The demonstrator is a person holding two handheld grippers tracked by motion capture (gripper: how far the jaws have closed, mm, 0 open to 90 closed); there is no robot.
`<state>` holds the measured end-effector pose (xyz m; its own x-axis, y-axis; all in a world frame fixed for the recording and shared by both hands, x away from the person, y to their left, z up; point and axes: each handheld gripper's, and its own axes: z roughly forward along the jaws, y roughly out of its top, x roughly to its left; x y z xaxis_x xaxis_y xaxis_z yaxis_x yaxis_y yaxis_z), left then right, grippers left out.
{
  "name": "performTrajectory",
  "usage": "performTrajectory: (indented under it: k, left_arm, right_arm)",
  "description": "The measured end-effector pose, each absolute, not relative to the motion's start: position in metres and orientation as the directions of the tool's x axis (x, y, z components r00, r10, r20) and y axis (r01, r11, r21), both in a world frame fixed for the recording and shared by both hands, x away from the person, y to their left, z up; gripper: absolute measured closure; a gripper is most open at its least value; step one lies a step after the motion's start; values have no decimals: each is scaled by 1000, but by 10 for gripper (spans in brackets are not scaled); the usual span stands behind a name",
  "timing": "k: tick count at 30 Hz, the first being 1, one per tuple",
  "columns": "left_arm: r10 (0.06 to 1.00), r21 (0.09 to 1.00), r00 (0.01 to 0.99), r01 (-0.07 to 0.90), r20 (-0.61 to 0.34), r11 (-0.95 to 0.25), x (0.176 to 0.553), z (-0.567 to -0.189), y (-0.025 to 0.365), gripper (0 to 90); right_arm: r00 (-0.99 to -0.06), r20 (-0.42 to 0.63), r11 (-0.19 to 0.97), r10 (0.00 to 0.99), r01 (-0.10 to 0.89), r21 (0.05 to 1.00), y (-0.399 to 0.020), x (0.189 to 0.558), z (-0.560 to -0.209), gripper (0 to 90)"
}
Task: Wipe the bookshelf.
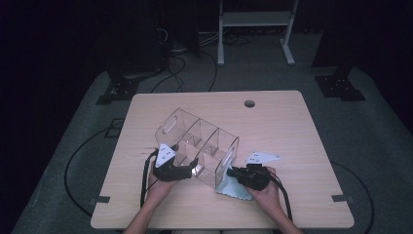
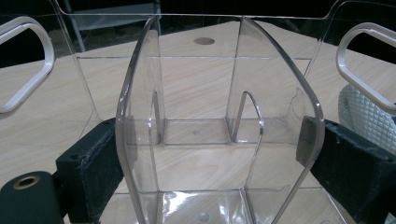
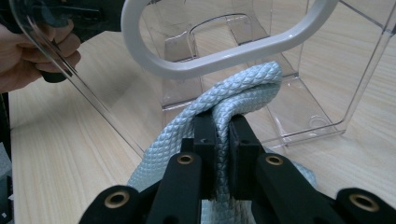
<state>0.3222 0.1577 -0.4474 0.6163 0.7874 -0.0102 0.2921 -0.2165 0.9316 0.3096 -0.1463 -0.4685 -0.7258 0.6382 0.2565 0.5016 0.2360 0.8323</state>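
A pale wood table (image 1: 292, 126) with a round cable hole (image 1: 249, 103) stands on a grey carpet floor (image 1: 370, 131) strewn with black cables (image 1: 182, 68), dark curtains closing in behind and a white metal frame (image 1: 255, 22) catching dim light.

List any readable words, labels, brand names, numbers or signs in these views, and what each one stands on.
None: no view carries any readable text.
Clear divided organizer: bare plastic, no label or print.
Light blue cloth: woven pattern, no tag.
Left tongs and right tongs: black parts without markings.
Wooden table: plain grain, no sticker.
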Motion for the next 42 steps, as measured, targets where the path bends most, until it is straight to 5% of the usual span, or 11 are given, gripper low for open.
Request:
performTrajectory:
  k: [10, 17, 25, 42]
  left_arm:
    - [759, 931, 651, 280, -4, -235, 318, -447, 163, 86]
    - [751, 933, 660, 274, -5, -235, 318, -447, 164, 85]
    - [747, 930, 664, 277, -6, -239, 317, -447, 165, 83]
    - [725, 933, 689, 265, -6, -245, 315, -448, 164, 82]
  right_arm:
    - [-813, 207, 301, 544, 419, 857, -126, 274, -455, 835]
    - [-715, 266, 192, 646, 490, 850, -153, 307, -459, 835]
    - [-760, 231, 246, 608, 456, 855, -142, 291, -457, 834]
    - [-678, 238, 191, 696, 493, 849, -167, 316, -460, 835]
